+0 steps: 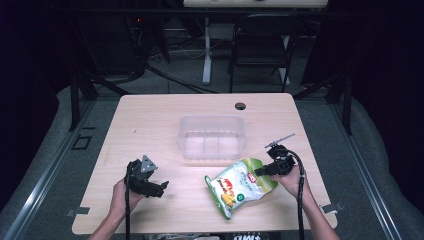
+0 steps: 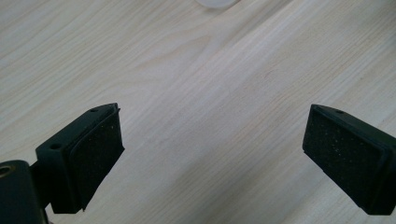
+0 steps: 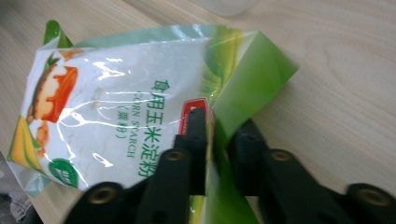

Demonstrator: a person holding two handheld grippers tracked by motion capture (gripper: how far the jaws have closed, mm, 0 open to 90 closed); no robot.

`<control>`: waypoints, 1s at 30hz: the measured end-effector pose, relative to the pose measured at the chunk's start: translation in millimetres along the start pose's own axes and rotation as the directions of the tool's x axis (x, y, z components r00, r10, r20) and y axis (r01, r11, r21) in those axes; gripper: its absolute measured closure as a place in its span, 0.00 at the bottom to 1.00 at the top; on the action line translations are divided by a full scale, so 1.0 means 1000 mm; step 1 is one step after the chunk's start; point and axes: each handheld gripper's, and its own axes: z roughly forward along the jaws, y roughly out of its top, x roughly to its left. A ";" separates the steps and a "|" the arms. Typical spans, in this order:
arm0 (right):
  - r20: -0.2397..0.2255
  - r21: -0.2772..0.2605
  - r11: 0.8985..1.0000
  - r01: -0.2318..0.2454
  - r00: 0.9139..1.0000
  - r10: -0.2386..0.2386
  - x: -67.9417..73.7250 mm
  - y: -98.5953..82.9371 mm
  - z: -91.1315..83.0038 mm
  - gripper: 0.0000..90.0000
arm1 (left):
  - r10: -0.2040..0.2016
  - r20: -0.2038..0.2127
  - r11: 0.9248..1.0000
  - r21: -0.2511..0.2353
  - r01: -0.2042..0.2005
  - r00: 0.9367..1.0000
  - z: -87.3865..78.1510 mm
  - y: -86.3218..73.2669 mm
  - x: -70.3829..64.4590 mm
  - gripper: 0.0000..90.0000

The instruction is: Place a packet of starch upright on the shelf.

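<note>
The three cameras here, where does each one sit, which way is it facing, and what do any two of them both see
High view: fixed above the person's side, looking forward and down on the table; forearms, both hands, left gripper and right gripper show.
Left gripper view: rides the left gripper, looking down at bare tabletop between its open jaws.
Right gripper view: rides the right gripper, looking along jaws clamped on the corn starch bag.
Shared: high and right gripper views both show the bag and the clear plastic container beyond it.
</note>
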 end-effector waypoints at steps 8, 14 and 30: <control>-0.048 0.029 0.999 -0.021 0.999 0.023 -0.006 -0.003 0.013 0.95 | 0.000 -0.001 1.000 0.004 0.000 1.000 0.000 0.000 -0.001 0.05; -0.037 0.020 1.000 -0.016 0.999 0.017 0.000 -0.001 0.009 1.00 | -0.004 0.004 1.000 -0.001 0.004 1.000 -0.001 0.000 0.000 0.05; -0.098 -0.067 0.997 -0.040 0.995 0.033 0.001 -0.003 -0.014 1.00 | -0.004 -0.003 1.000 -0.001 0.004 1.000 -0.001 -0.001 0.001 0.05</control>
